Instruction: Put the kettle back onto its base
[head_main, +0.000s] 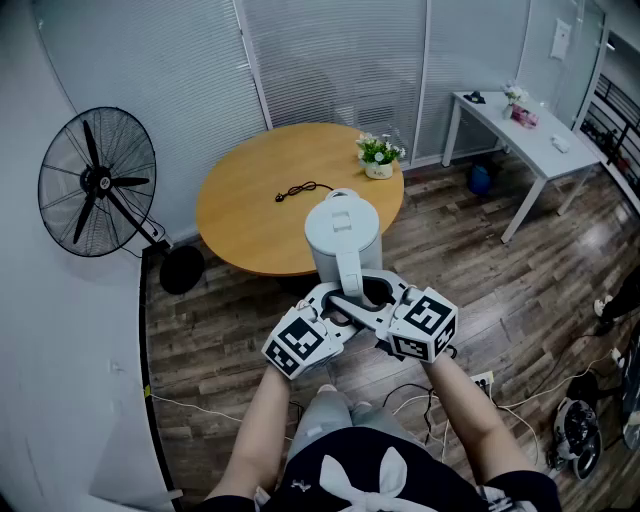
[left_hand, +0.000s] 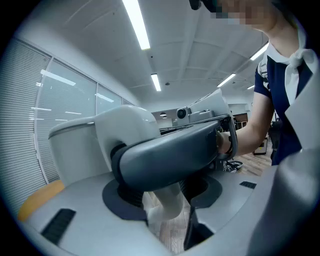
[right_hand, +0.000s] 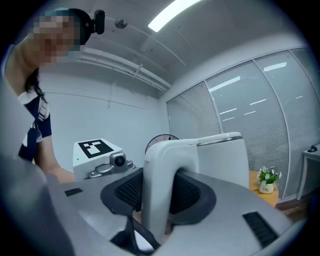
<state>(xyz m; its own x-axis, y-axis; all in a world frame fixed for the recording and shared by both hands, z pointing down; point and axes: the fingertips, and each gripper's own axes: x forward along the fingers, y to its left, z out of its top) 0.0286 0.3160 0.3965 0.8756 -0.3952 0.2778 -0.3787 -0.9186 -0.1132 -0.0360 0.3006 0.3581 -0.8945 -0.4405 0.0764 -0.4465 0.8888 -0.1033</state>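
Counter (head_main: 250, 225) at 12 o'clock. From the kettle (head_main: 340, 235), I note black cable (head_main: 297, 189) at 11, flower pot (head_main: 379, 155) at 1, fan (head_main: 97, 182) at 9. White kettle, lid down, held aloft at the counter's near edge. Left hand-held gripper (head_main: 345, 305) and right hand-held gripper (head_main: 372, 298) both clamp its handle (right_hand: 160, 185).

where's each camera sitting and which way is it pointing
head view: on the person's head, facing steeply down at kettle and round table; forearms show
left gripper view: on left gripper, along its jaws at the kettle's handle; torso shows
right gripper view: on right gripper, facing that handle; arm shows
all three share the kettle
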